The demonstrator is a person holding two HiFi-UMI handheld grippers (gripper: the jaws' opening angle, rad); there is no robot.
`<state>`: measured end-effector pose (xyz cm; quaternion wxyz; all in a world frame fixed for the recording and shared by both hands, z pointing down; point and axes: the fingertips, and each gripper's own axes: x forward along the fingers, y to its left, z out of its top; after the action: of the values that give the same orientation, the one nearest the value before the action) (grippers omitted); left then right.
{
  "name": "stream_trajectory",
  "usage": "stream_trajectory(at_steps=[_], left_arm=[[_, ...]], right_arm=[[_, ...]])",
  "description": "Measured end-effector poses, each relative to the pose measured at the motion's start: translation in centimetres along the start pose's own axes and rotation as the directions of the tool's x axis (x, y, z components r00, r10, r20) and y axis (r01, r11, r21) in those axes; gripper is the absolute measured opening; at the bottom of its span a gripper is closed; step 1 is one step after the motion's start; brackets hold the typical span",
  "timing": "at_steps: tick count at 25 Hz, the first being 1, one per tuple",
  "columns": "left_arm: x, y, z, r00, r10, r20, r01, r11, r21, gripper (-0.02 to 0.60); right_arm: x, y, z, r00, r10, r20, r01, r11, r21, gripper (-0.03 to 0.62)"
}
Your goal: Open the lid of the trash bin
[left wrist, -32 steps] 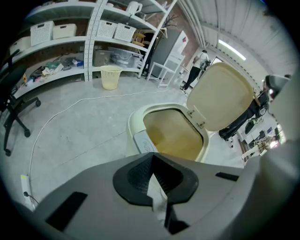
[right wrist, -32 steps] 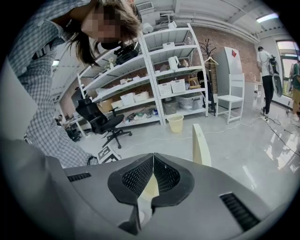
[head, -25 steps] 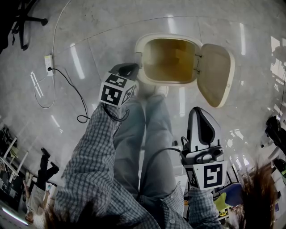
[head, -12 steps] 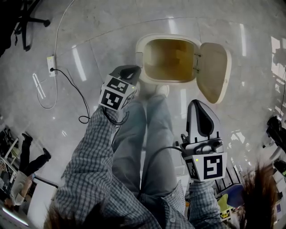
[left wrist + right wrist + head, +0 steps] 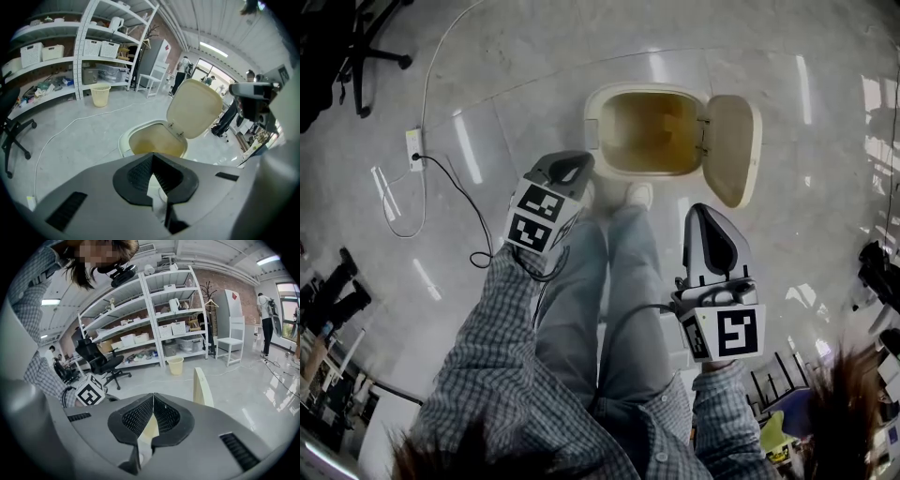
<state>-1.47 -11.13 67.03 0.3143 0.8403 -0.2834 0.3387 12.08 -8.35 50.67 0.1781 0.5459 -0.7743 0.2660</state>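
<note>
Both tools pinched closed, empty: left tool just beside rim, right tool further back. Open trash bin on floor; lid already raised on hinge. Lid likely light, rigid plastic; take free edge.

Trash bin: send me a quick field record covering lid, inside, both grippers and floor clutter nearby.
bin: cream trash bin on the floor, right in front of the person's feet
lid: lid open, swung up on its hinge, at the right of the opening in the head view
inside: yellowish, looks empty
left gripper: left gripper jaws together, holding nothing, off the bin
right gripper: right gripper jaws together, holding nothing, off the bin
floor: power strip and black cable to the left
</note>
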Motion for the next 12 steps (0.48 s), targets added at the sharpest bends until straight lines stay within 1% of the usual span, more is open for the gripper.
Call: stream_trajectory(at_steps=[2,4,7,12], left_arm=[[-0.9,-0.5,0.8,1.000,-0.001,0.020,0.001,1.000,0.003,0.005],[-1.8,-1.0,1.5,0.999,-0.002,0.033,0.002,1.000,0.008,0.005],[-3.6,-1.9,2.7,0.998,-0.022,0.054,0.021,1.000,0.019,0.005],[-6.5,-4.1,3.9,0.996,-0.069,0.059,0.063,0.994,0.091,0.005]], right_arm=[[-0.3,0.0,0.2,1.000,-0.007,0.001,0.007,1.000,-0.008,0.018],[-0.8,0.2,0.2,1.000,-0.011,-0.022,0.011,1.000,-0.019,0.018],[-1.2,0.8,0.9,1.000,-0.012,-0.010,0.011,1.000,-0.020,0.018],[-2.3,2.0,2.1,1.000,-0.017,0.006,0.017,1.000,-0.021,0.018]])
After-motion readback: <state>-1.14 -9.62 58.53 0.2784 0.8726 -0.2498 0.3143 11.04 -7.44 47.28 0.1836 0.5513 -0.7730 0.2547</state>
